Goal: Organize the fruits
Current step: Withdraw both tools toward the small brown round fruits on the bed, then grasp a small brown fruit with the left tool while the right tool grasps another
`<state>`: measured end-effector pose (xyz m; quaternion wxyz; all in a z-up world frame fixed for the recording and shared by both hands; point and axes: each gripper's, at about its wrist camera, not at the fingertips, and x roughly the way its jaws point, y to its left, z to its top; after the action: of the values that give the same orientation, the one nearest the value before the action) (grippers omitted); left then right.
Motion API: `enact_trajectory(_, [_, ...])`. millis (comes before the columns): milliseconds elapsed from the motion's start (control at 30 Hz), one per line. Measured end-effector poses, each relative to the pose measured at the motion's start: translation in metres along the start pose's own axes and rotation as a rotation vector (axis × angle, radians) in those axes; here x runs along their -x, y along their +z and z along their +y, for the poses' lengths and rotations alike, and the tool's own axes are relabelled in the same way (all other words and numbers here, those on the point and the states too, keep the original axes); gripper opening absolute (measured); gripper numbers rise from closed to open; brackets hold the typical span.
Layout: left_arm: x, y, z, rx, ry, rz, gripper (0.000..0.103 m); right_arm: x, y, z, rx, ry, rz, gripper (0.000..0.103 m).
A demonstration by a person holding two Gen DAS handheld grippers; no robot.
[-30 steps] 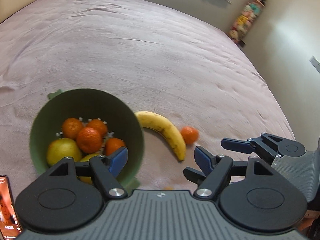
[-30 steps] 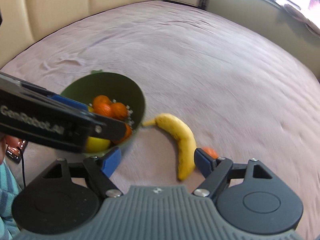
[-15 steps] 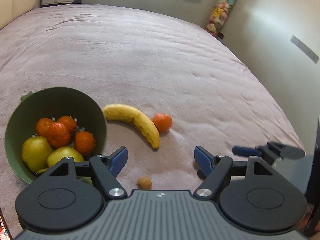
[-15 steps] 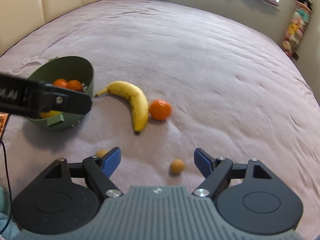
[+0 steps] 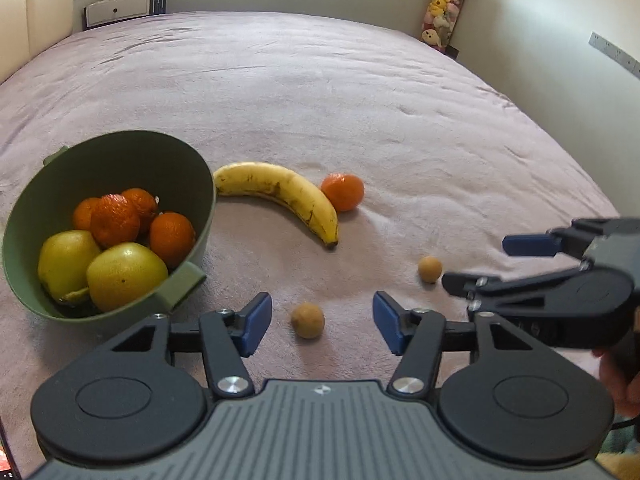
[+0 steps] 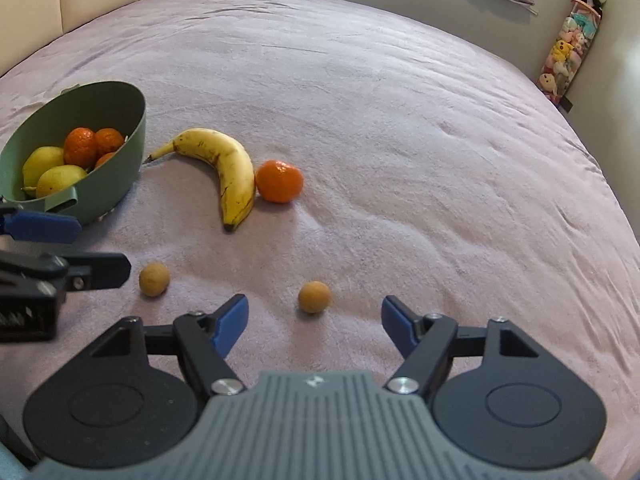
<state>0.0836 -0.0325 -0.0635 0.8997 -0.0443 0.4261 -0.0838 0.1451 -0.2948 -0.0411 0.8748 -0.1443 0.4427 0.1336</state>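
Both tools are spread and hold nothing: the left tool (image 5: 322,322) hangs just over one small brown fruit (image 5: 307,320), the right tool (image 6: 314,322) just short of another (image 6: 314,297). Beyond them on the bed (image 6: 400,100) lie a banana (image 6: 228,168) touching a tangerine (image 6: 279,181), with the bowl (image 5: 120,148) of fruit to the left.

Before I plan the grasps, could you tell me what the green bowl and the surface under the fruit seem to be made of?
The green bowl looks like moulded plastic with a matte finish: even colour, no sharp glare, and tab handles formed in one piece with the wall. The surface looks like a soft, short-pile fabric cover in mauve: it wrinkles and shows brushed streaks. Neither can be confirmed by sight alone.
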Motion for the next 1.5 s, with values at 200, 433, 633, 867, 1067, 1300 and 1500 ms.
enact_trajectory(200, [-0.023,-0.004,0.0,-0.012,0.027,0.04,0.056,-0.013,0.001,-0.007,-0.047,-0.01,0.01,0.056])
enact_trajectory(433, [-0.04,-0.006,-0.005,-0.041,0.037,0.085,0.049,-0.03,-0.004,0.001,0.014,-0.037,0.026,0.048])
enact_trajectory(633, [-0.05,-0.003,-0.003,-0.031,0.055,0.133,0.045,-0.033,-0.002,0.004,0.0,-0.011,0.021,0.041])
enact_trajectory(867, [-0.059,-0.001,0.002,-0.017,0.048,0.177,0.041,-0.049,0.002,-0.004,-0.095,0.027,0.06,0.034])
enact_trajectory(1067, [-0.065,-0.001,0.005,0.004,0.04,0.207,0.035,-0.056,0.004,-0.002,-0.102,0.032,0.07,0.034])
enact_trajectory(1300, [-0.07,-0.004,0.009,0.031,0.018,0.217,0.031,-0.06,0.002,-0.002,-0.102,0.025,0.072,0.03])
enact_trajectory(1500, [-0.072,-0.005,0.013,0.051,0.006,0.209,0.031,-0.063,0.001,0.001,-0.074,0.01,0.062,0.029])
